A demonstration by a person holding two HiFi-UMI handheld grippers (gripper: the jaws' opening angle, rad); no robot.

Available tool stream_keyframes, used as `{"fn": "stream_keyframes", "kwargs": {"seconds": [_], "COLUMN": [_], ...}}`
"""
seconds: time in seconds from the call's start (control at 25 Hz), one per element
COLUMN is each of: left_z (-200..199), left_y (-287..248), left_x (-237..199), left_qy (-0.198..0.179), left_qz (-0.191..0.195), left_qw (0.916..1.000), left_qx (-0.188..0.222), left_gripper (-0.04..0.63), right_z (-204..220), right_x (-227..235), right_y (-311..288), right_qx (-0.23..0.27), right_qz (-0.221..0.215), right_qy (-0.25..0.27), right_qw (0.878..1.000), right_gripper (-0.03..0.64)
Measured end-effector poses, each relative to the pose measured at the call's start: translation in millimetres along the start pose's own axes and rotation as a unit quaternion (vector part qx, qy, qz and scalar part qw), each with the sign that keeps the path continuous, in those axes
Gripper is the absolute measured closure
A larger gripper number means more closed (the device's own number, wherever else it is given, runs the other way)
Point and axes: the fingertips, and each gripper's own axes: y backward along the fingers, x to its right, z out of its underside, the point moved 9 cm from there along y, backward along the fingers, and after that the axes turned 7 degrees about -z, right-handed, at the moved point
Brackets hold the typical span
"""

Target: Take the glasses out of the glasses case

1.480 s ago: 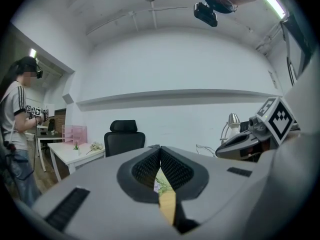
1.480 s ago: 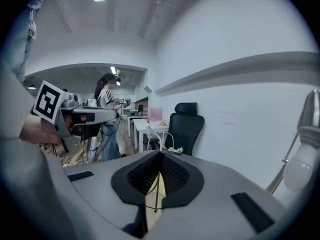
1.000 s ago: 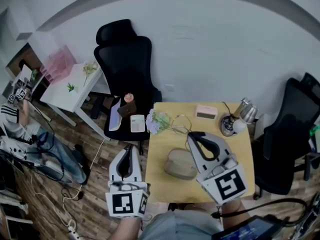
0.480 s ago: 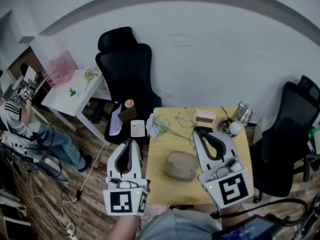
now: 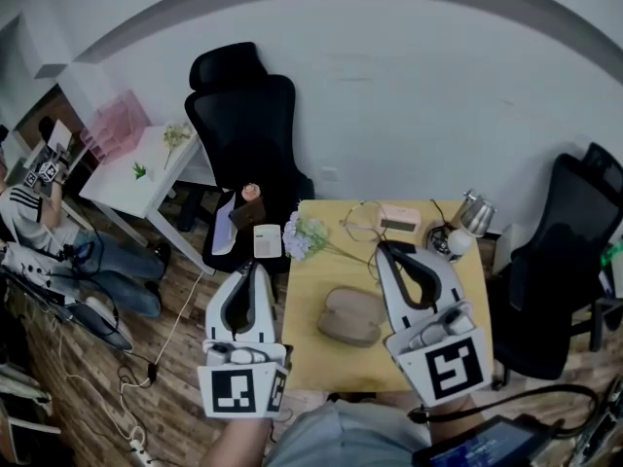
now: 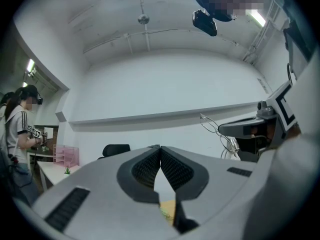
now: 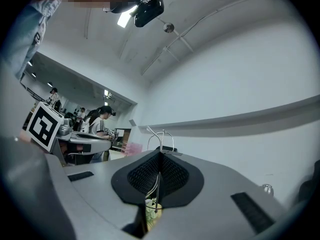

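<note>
Glasses (image 5: pixel 360 224) clamped in right tool (image 5: pixel 384 250), frame jutting leftward past tip

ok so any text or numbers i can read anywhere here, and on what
No legible text anywhere.
Left marker: black-and-white square pattern, not letters.
Right marker: a pattern only, too.
Pink box on the table: front too small to read.
White item on the chair: too small.
Screen at the bottom edge: blurred.

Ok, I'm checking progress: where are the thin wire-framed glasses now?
In the head view the glasses are pinched in the shut right gripper, right of centre, above the yellow table's far edge, just left of the pink box.
</note>
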Motion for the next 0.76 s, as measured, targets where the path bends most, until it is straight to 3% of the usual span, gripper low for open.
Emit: {"fn": "stream_keyframes", "kwargs": {"seconds": [0.76], "left_z": [2.4], "left_y": [-3.9], "left_x": [1.5], "left_qy": [0.0], "left_qz": [-0.002], "left_qw": [1.0], "left_qx": [-0.005], "left_gripper": [0.589], "right_z": [1.5], "right_x": [1.1], "right_y": [-2.1], "right_qx": [0.003], "right_qz": [-0.007], "right_qy": [-0.005], "right_qw": [1.0], "right_gripper": [0.599]}}
